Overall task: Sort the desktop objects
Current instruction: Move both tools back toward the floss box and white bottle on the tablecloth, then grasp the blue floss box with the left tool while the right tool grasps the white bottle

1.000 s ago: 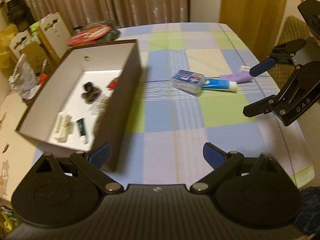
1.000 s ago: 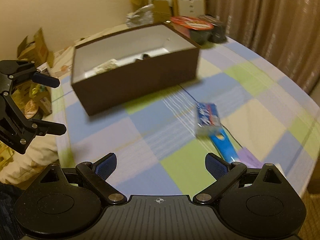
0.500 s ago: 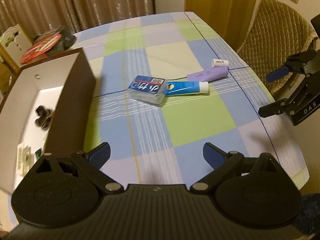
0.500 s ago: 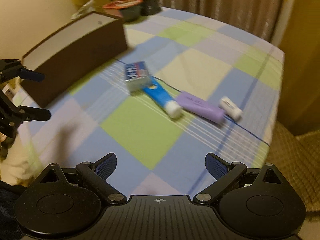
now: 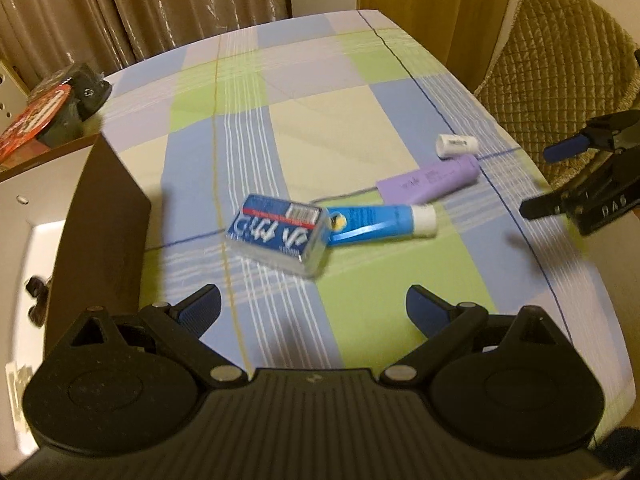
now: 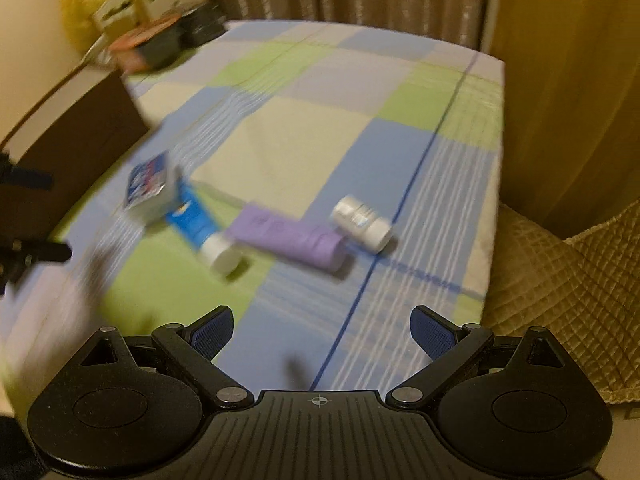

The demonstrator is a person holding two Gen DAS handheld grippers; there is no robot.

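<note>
Landmark: blue packet [image 5: 276,236] on the checked tablecloth [image 5: 304,128].
Box [image 5: 104,216]: left of the packet.
Blue tube [image 5: 380,220]: touching the packet's right side.
Purple tube [image 5: 430,182]: just beyond the blue tube.
White bottle [image 5: 456,145]: farthest from the packet.
Left gripper [image 5: 313,309]: fingers apart, holding nothing.
Right gripper [image 6: 321,332]: fingers apart, holding nothing.

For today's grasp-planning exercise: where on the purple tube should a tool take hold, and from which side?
Grip the purple tube across its mid-body, coming down from above. It lies flat on the tablecloth, so only the long sides are free. The blue tube's white cap sits near one end and the small white bottle near the other. The right tool is open and closest.
</note>
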